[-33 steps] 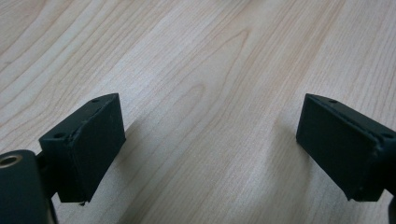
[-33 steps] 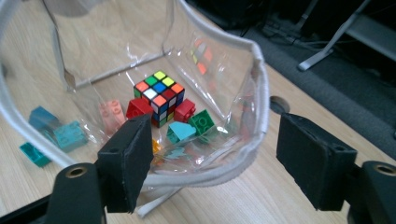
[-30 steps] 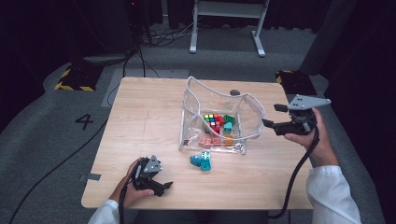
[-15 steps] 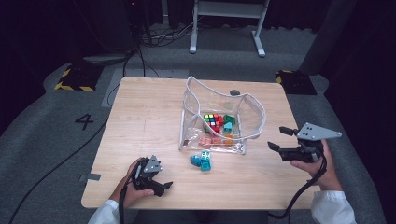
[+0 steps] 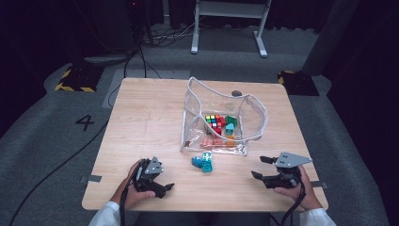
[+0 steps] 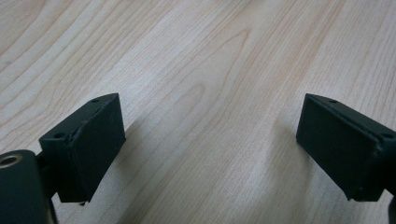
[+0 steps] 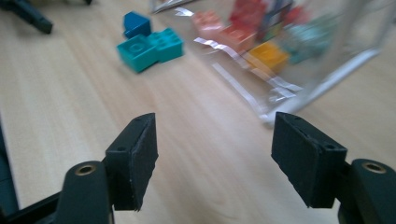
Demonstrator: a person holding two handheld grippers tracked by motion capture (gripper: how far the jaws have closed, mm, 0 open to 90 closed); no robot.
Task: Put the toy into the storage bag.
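A clear plastic bag point(image 5: 249, 110) stands open at mid table, holding a colour cube point(image 5: 214, 122) and several toy bricks. Just in front of it lie teal bricks point(image 5: 203, 162) on the wood. My right gripper point(image 5: 258, 167) hovers low at the front right, pointing left towards them. It is open, its jaws have just been closing a little, and nothing is between them. In the right gripper view the teal bricks point(image 7: 149, 46) lie ahead of the right gripper point(image 7: 215, 158), with the bag point(image 7: 289, 70) to the right. My left gripper point(image 5: 165, 189) rests open at the front left, over bare wood point(image 6: 210, 144).
The wooden table point(image 5: 146, 117) has bare room left of the bag. A small dark disc point(image 5: 236, 93) sits behind the bag. A white frame stand point(image 5: 230, 19) and cables lie on the floor beyond the far edge.
My right gripper has come down from beside the bag's right side to low over the table's front right. The left gripper has stayed put.
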